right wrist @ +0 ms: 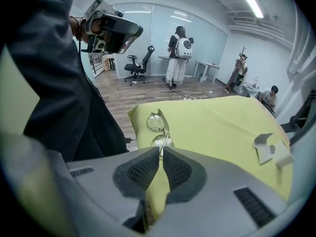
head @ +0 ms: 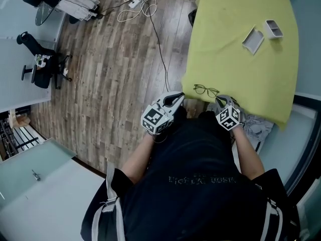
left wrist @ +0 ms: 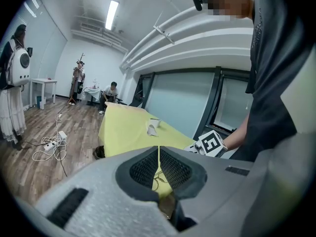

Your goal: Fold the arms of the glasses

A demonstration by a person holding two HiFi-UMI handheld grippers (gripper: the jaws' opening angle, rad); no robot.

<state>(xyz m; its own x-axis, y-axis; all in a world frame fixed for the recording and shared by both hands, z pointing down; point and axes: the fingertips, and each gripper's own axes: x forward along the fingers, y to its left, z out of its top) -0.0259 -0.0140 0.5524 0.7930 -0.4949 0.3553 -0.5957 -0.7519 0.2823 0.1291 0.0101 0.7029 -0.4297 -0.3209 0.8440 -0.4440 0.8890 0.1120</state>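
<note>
The glasses [head: 206, 90] lie lenses-up on the yellow tablecloth [head: 241, 69], close to its near edge. They sit between the two grippers and slightly ahead of them. They lie just beyond the tips of the right gripper [head: 222, 101]. In the right gripper view the nearer lens sits right above the pads. Those jaws are drawn together to a hairline slit. A thin bit of frame seems to run down to the tips, though whether it is pinched is unclear. The left gripper [head: 176, 98] hangs off the cloth's corner, to the glasses' left and apart from them. Its jaws are pressed together on nothing. Far ahead of both grippers, two small grey-white case pieces [head: 253, 39] rest on the cloth.
</note>
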